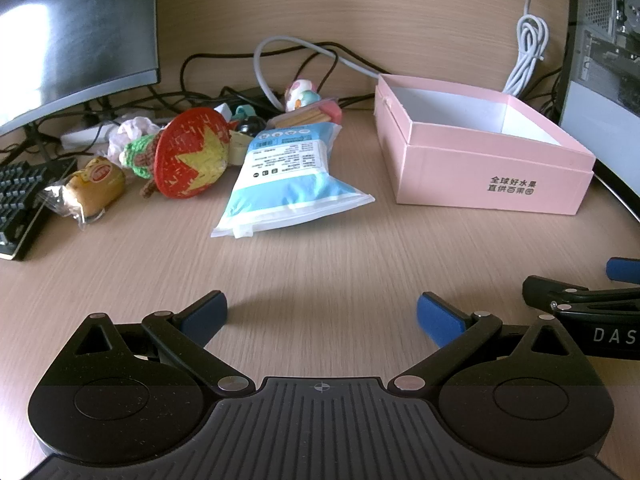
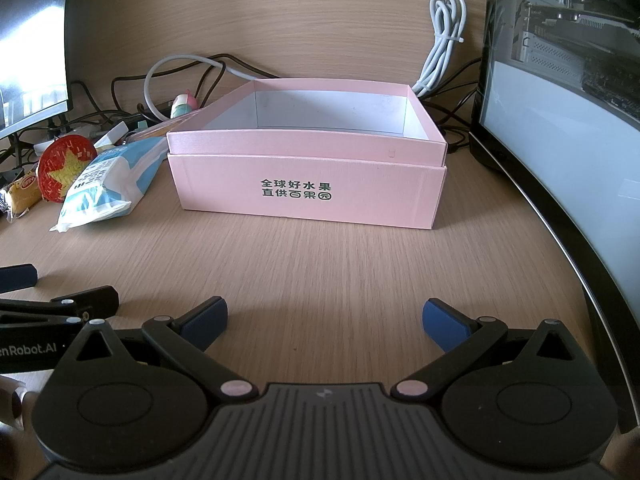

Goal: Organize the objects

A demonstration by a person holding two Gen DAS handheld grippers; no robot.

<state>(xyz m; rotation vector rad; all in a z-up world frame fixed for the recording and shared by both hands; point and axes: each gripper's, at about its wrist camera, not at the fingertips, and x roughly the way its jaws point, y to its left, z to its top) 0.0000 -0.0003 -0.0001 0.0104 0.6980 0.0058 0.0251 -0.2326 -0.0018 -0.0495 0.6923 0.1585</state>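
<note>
Both jaws spread; pink box (image 2: pixel 306 196) ahead, apart.

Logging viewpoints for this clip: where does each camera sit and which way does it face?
Left wrist: on the left gripper, low over the desk, facing the blue-white pouch; open fingers show.
Right wrist: on the right gripper, facing the pink box head-on; open fingers show.
Shared: box, pouch, red star disc.

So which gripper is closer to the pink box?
The right gripper. It faces the pink box straight on, open. The left gripper, also open, sits further left, facing the blue bag.
</note>
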